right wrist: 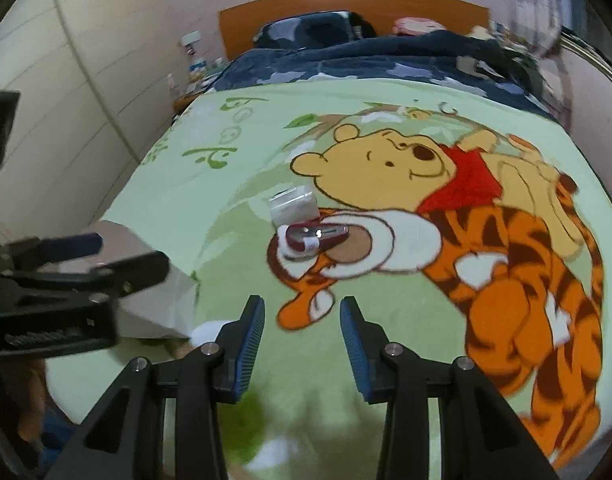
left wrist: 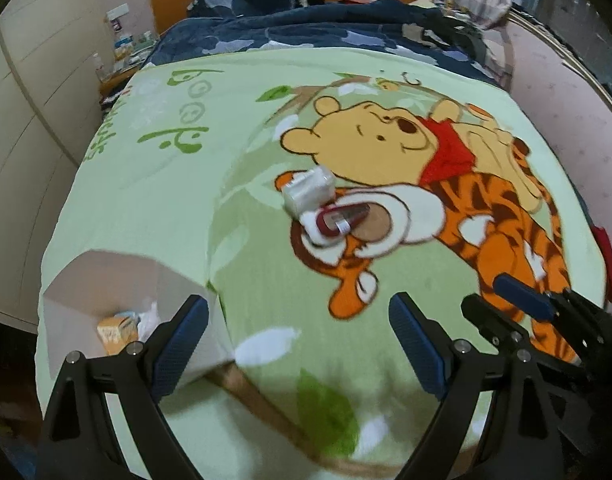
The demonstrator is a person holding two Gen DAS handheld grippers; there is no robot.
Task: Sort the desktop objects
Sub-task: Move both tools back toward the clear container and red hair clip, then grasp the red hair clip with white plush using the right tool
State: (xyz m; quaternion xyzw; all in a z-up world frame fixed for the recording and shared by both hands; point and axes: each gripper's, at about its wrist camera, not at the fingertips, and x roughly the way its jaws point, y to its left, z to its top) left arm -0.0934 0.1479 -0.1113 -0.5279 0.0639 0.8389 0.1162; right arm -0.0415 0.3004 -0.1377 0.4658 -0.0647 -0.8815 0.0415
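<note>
— Claws first: where do they stand?
— Left claw (left wrist: 297, 344) spread wide, empty; right claw (right wrist: 301, 344) narrower, nothing between its blue pads.
— And the things to sort?
— Clear plastic-wrapped white packet (left wrist: 309, 194) touching a dark red oblong case (left wrist: 342, 219), mid-bed on the pale green cartoon blanket (left wrist: 165, 208). Open white cardboard box (left wrist: 117, 280) sits at the blanket's left edge.

1. Your left gripper (left wrist: 297, 344) has a black frame with triangular cut-outs in its arms.
2. Its fingers carry blue pads (left wrist: 416, 344) with a fine ribbed texture.
3. Round silver screws (left wrist: 134, 347) sit at the finger joints.
4. Your right gripper (right wrist: 301, 344) is built the same: black arms, blue ribbed pads (right wrist: 356, 344), silver screws (right wrist: 394, 348).
</note>
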